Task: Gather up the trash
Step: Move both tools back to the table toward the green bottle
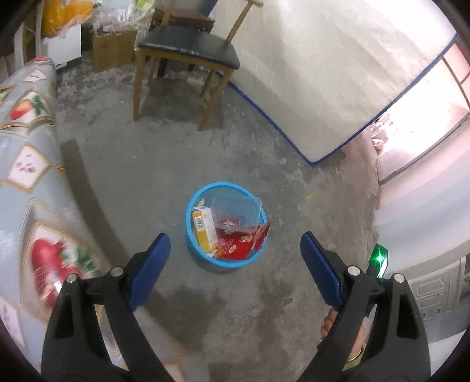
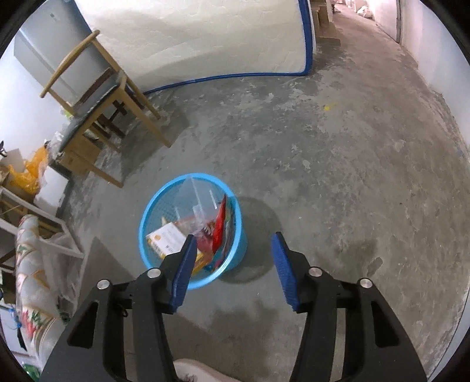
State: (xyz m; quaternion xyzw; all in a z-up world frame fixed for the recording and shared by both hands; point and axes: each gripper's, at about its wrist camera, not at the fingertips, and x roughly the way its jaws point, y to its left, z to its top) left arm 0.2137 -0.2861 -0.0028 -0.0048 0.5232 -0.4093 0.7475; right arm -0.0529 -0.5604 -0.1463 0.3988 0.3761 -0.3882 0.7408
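A blue mesh waste basket (image 1: 191,205) (image 2: 147,217) stands on the concrete floor. Inside it lie a yellow carton (image 1: 202,227) (image 2: 166,239), a clear plastic container (image 1: 235,210) (image 2: 195,197) and a red snack wrapper (image 1: 245,244) (image 2: 220,226). My left gripper (image 1: 235,249) hangs above and in front of the basket, open wide, with nothing between its blue pads. My right gripper (image 2: 233,249) hovers over the basket's near right rim, open and empty. In the left wrist view the right-hand tool with a green light (image 1: 379,258) and a person's hand (image 1: 330,323) show beside my right finger.
A wooden chair (image 1: 185,53) (image 2: 97,97) stands behind the basket. A white mattress with blue piping (image 1: 323,73) (image 2: 205,38) leans beyond it. A fruit-patterned tablecloth (image 1: 26,176) (image 2: 32,264) hangs at the left. Boxes and yellow bags (image 1: 70,14) sit at the far left. A shoe tip (image 2: 199,371) shows below.
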